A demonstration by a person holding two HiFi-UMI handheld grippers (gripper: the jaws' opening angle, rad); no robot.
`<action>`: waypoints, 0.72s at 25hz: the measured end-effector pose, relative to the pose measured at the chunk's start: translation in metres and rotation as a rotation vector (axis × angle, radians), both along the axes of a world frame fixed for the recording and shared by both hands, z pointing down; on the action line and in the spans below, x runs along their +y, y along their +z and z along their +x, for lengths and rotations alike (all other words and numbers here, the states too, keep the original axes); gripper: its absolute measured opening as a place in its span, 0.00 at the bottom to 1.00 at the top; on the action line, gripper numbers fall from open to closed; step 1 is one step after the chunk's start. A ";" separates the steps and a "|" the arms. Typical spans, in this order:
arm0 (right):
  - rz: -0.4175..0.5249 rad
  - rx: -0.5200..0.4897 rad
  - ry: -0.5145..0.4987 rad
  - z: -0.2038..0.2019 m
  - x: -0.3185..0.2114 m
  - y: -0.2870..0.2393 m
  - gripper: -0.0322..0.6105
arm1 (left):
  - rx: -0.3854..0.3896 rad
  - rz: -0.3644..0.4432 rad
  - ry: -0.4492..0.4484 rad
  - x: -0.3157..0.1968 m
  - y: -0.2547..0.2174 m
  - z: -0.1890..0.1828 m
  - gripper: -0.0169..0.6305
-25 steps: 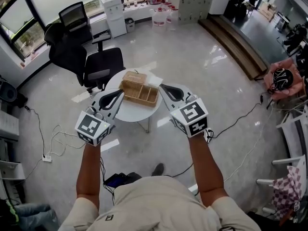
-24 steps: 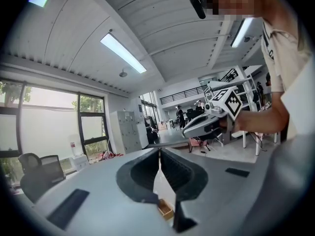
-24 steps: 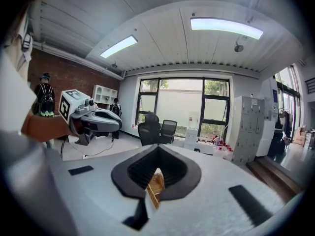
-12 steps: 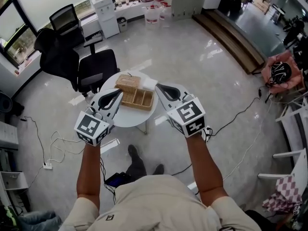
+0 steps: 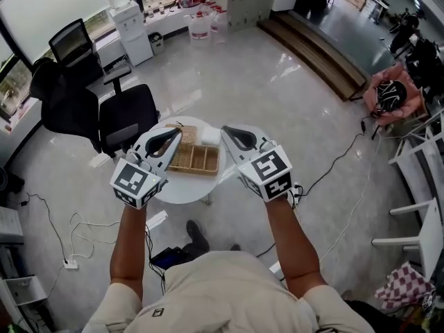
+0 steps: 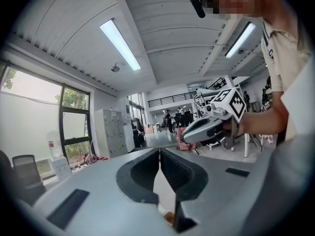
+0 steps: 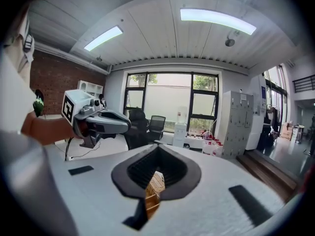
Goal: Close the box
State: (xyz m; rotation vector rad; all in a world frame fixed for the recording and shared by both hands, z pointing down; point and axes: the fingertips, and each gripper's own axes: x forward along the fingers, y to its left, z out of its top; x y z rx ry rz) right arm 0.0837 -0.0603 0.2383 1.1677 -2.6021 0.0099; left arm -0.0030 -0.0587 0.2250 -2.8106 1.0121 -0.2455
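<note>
While held out over the round white table (image 5: pixel 183 184), left gripper (image 5: pixel 177 134): jaws pressed together, nothing between.
Right gripper (image 5: pixel 223 129): jaws together too, empty.
Box (image 5: pixel 194 159): wicker, open, compartments showing; on the table, between and just under both sets of tips.
Change from a second ago: box and table lower in the head view, tucked closer under the tips; black chair (image 5: pixel 127 116) shifted left.

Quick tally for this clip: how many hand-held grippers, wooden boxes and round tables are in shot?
Hand-held grippers: 2, the left hand-held gripper and the right hand-held gripper
Wooden box: 1
Round table: 1
Total: 4
</note>
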 end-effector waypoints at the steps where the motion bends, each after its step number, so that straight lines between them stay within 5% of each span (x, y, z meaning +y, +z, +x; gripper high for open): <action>1: -0.001 0.002 0.008 -0.005 -0.007 0.000 0.04 | 0.002 -0.001 0.008 -0.008 0.000 -0.005 0.05; 18: 0.012 0.023 0.070 -0.076 -0.097 0.013 0.04 | 0.042 -0.047 0.048 -0.102 0.019 -0.093 0.05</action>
